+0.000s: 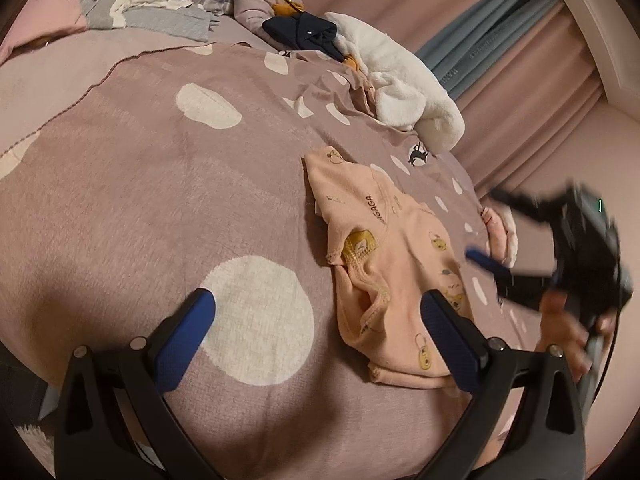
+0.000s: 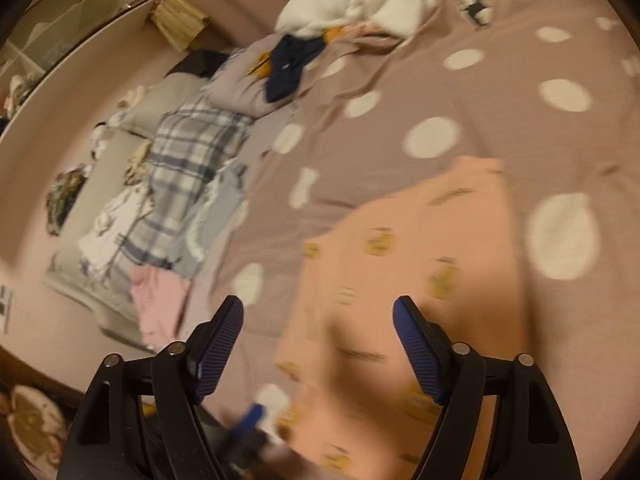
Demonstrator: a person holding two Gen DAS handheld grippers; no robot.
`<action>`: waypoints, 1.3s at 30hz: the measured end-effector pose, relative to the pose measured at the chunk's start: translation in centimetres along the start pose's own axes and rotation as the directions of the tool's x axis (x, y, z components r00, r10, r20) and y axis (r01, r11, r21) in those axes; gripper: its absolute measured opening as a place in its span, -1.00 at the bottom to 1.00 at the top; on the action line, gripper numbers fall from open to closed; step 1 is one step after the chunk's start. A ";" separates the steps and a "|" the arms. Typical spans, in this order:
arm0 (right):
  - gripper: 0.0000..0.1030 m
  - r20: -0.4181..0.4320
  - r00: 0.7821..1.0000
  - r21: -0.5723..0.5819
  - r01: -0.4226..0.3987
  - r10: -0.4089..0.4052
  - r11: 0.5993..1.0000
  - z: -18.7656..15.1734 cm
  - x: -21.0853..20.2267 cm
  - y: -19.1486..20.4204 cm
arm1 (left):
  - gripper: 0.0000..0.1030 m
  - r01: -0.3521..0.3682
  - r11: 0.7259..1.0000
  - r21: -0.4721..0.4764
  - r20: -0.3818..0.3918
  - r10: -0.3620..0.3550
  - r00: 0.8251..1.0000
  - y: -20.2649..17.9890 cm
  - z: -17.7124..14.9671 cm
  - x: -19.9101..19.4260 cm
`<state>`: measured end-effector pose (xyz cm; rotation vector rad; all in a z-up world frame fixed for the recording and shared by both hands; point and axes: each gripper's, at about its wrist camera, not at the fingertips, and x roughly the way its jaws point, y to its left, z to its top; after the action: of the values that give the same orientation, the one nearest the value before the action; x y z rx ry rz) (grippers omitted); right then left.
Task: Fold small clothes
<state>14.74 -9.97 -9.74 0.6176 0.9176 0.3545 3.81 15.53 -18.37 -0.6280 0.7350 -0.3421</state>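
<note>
Peach baby garment (image 1: 394,264) lying partly folded and rumpled on the polka-dot bedspread (image 1: 160,184), toward the right side of the bed. Left claw (image 1: 320,312) released, jaws wide apart, nothing between them; right pad (image 1: 444,332) over the garment's lower edge. Right claw (image 2: 318,320) likewise released, empty, hovering above the same garment (image 2: 420,248). White fleece item (image 1: 404,84) heaped farther back.
</note>
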 end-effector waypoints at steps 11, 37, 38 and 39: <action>0.84 0.007 1.000 0.111 0.006 -0.007 0.994 -2.7 -3.6 -5.9 | 0.99 0.051 0.998 0.043 -0.026 -0.050 0.998 -1.3 -0.9 0.0; 0.86 -0.047 0.962 0.180 -0.256 0.268 0.950 -3.4 -1.3 -9.3 | 0.99 0.312 0.950 0.001 -0.307 -0.296 0.904 -3.0 0.9 4.2; 0.86 -0.044 0.962 0.194 -0.256 0.269 0.947 -3.4 -1.2 -9.7 | 0.99 0.330 0.944 -0.006 -0.322 -0.314 0.893 -3.0 0.8 4.2; 0.86 -0.046 0.960 0.205 -0.261 0.275 0.943 -3.4 -1.2 -10.1 | 0.99 0.340 0.940 -0.010 -0.320 -0.325 0.890 -3.0 0.7 4.1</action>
<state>11.51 -17.26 -16.91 0.9225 0.9478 0.5374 6.98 11.48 -18.15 -0.6627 0.9253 -0.7915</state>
